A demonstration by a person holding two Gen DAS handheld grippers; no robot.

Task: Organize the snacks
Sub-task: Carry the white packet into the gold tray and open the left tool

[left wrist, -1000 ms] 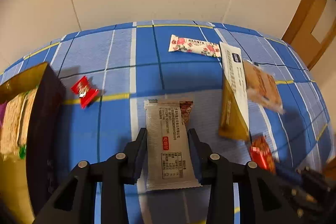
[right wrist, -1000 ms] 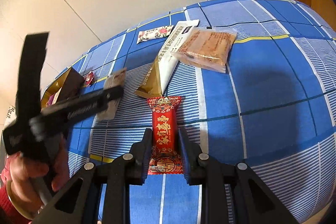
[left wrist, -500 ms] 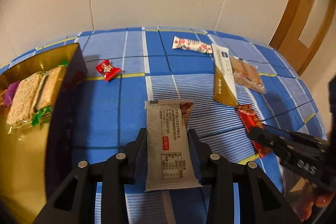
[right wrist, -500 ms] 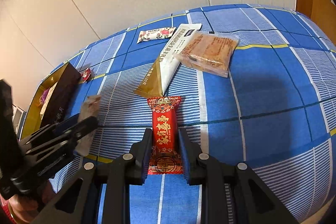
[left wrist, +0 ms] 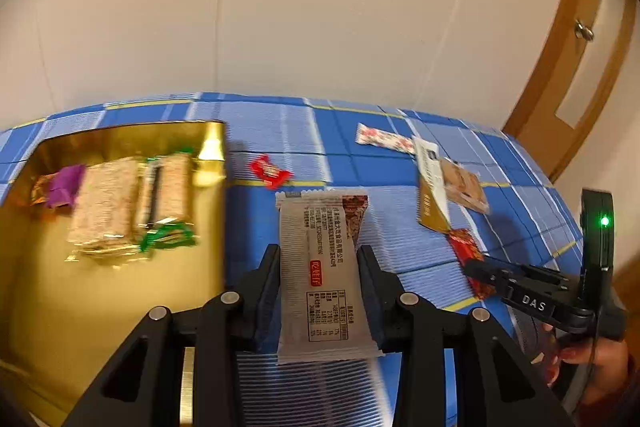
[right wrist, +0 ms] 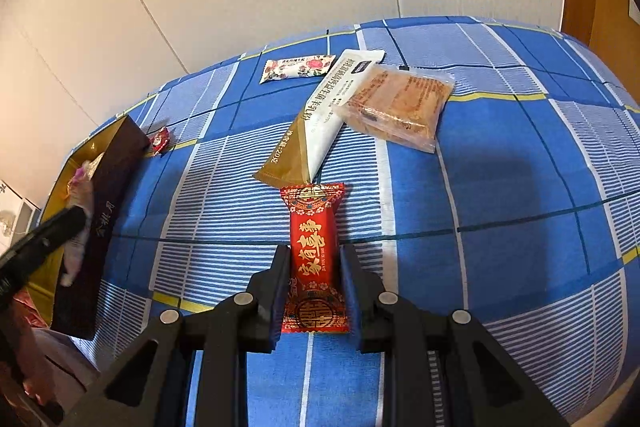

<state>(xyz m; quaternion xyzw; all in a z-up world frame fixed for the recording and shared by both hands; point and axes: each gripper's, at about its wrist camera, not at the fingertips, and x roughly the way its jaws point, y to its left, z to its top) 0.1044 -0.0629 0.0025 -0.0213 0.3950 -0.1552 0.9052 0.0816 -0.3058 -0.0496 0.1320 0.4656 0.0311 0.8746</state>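
Observation:
My left gripper (left wrist: 318,263) is shut on a grey snack packet (left wrist: 322,279) and holds it above the blue checked cloth, just right of the gold-lined box (left wrist: 100,303). The box holds cracker packs (left wrist: 120,203) and a purple-wrapped sweet (left wrist: 64,185). My right gripper (right wrist: 315,261) is shut on a red packet with gold characters (right wrist: 314,255), low over the cloth. The right gripper also shows in the left wrist view (left wrist: 484,273). The left gripper's tip shows at the left edge of the right wrist view (right wrist: 48,231), over the box (right wrist: 108,195).
On the blue checked cloth (right wrist: 500,187) lie a gold-and-white sachet (right wrist: 316,123), a clear pack of biscuits (right wrist: 400,105), a floral bar (right wrist: 298,67) and a small red sweet (right wrist: 159,139). A white wall stands behind. A wooden door (left wrist: 568,75) is at the right.
My left gripper has carried the grey packet up and leftwards, to the box's edge. The box now fills the left of its view. My right gripper has stayed put with the red packet.

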